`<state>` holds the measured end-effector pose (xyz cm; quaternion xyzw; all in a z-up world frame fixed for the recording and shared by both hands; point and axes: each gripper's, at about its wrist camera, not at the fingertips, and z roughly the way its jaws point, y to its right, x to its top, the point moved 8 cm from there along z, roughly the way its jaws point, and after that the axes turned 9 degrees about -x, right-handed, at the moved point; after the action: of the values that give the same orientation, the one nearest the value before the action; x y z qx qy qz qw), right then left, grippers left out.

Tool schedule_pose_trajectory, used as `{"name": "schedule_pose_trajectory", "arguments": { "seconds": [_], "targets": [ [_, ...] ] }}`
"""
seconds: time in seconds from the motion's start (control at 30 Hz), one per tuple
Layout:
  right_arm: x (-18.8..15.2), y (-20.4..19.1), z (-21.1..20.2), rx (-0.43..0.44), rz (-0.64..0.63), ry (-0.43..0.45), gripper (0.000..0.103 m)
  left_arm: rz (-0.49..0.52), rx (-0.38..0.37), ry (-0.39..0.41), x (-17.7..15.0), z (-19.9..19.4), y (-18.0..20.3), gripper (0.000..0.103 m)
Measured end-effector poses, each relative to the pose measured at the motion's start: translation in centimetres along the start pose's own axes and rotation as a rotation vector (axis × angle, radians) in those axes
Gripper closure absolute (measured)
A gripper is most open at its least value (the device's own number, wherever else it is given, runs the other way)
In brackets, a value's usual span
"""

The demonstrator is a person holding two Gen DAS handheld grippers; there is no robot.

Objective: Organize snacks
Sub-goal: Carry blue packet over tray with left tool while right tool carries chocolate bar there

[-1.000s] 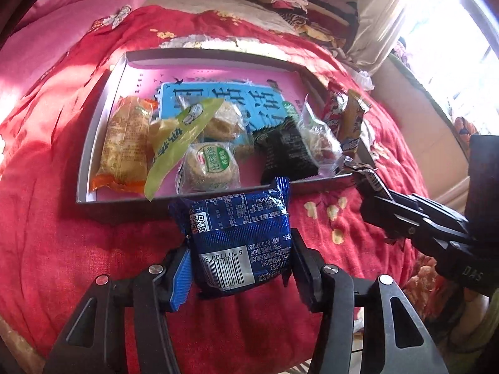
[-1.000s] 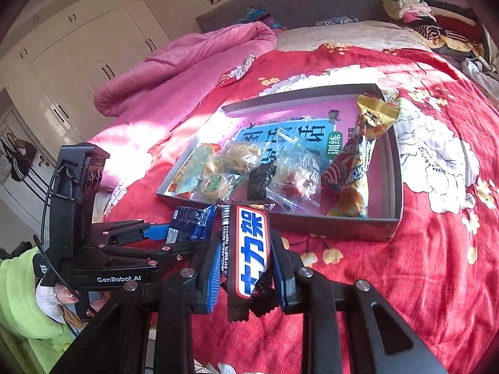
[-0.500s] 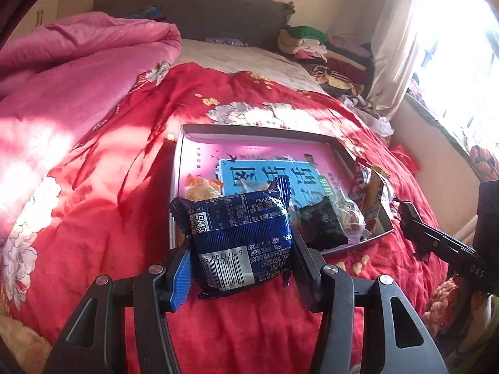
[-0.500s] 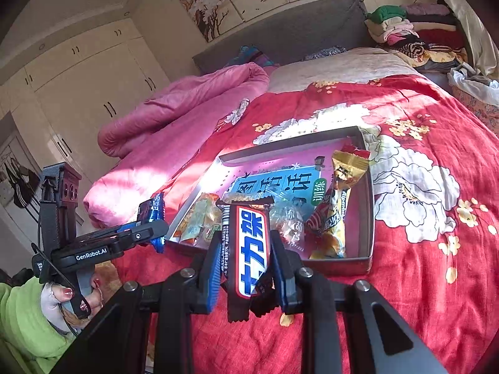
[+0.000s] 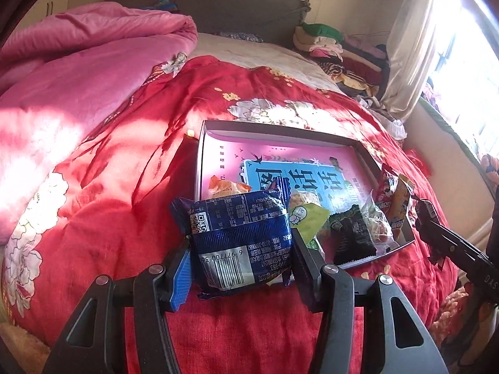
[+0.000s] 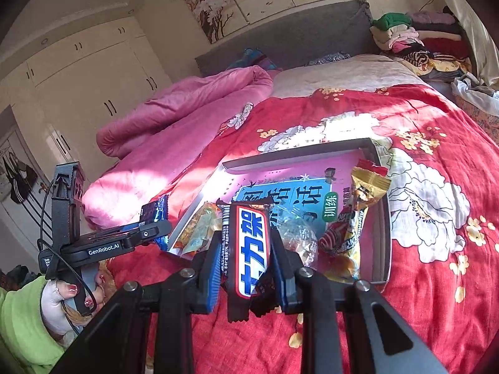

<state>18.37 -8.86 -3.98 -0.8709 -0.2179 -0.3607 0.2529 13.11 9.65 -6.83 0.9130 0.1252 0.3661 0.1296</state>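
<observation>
My left gripper [image 5: 240,258] is shut on a blue snack packet [image 5: 240,243], barcode side up, held above the red bedspread in front of the tray. A chocolate bar [image 6: 251,249] in a brown wrapper with blue characters stands upright in my right gripper [image 6: 249,258], which is shut on it. Behind both lies a shallow grey tray [image 5: 280,131] [image 6: 385,249] with a pink and blue book as its floor. Several wrapped snacks sit along the tray's near edge, among them a black packet [image 5: 352,233] and a yellow packet [image 6: 361,205]. The left gripper with its blue packet [image 6: 154,215] appears at the left of the right wrist view.
The tray rests on a red flowered bedspread [image 5: 109,187]. A rolled pink quilt [image 5: 78,62] lies at the left, folded clothes [image 6: 414,40] are stacked at the headboard. A hand in a green sleeve [image 6: 28,318] holds the left gripper's handle.
The left gripper has drawn back and up from the tray with the blue packet, so the tray looks smaller and farther. The right gripper tilted up a little, still holding the bar.
</observation>
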Motion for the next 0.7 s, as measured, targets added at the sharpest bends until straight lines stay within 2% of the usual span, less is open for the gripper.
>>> {"name": "schedule_pose_trajectory", "arguments": {
  "seconds": [0.4, 0.7],
  "targets": [
    [1.0, -2.0, 1.9, -0.021, -0.051, 0.005, 0.074, -0.012, -0.001, -0.024, -0.1, 1.5, -0.4, 0.046],
    [2.1, -1.9, 3.3, -0.053, -0.049, 0.007, 0.074, 0.003, -0.007, -0.042, -0.4, 2.5, 0.0, 0.046]
  ]
}}
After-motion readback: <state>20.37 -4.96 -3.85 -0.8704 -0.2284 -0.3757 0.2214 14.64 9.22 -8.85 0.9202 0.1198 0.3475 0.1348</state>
